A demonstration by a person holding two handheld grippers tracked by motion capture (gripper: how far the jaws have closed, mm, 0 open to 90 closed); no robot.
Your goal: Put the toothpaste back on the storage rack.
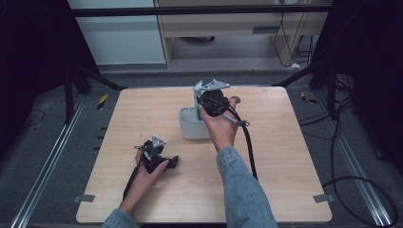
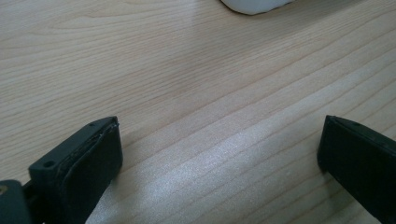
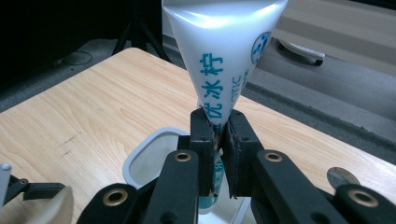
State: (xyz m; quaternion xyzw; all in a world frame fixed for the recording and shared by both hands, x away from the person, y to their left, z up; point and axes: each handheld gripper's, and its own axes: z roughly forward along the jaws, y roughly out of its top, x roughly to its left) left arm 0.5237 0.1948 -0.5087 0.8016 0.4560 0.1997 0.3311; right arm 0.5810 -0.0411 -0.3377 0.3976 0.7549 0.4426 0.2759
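My right gripper (image 3: 218,128) is shut on a white tube (image 3: 224,51) with blue characters printed on it, pinching its narrow part while the wide flat end flares upward. Just under the jaws is a white bin (image 3: 140,156). From above, that gripper (image 1: 205,102) hangs over the bin (image 1: 190,127) at the table's middle, and the tube (image 1: 196,99) shows as a pale strip beside it. My left gripper (image 1: 171,161) rests low on the wood toward the front left. Its jaws stand wide apart, and the left gripper (image 2: 219,149) has only bare table between them.
A corner of the white bin (image 2: 254,4) shows at the top of the left gripper view. A small round metal disc (image 1: 236,99) lies on the table beyond the right hand. A black cable (image 1: 249,147) trails from the right gripper across the wooden table (image 1: 294,180).
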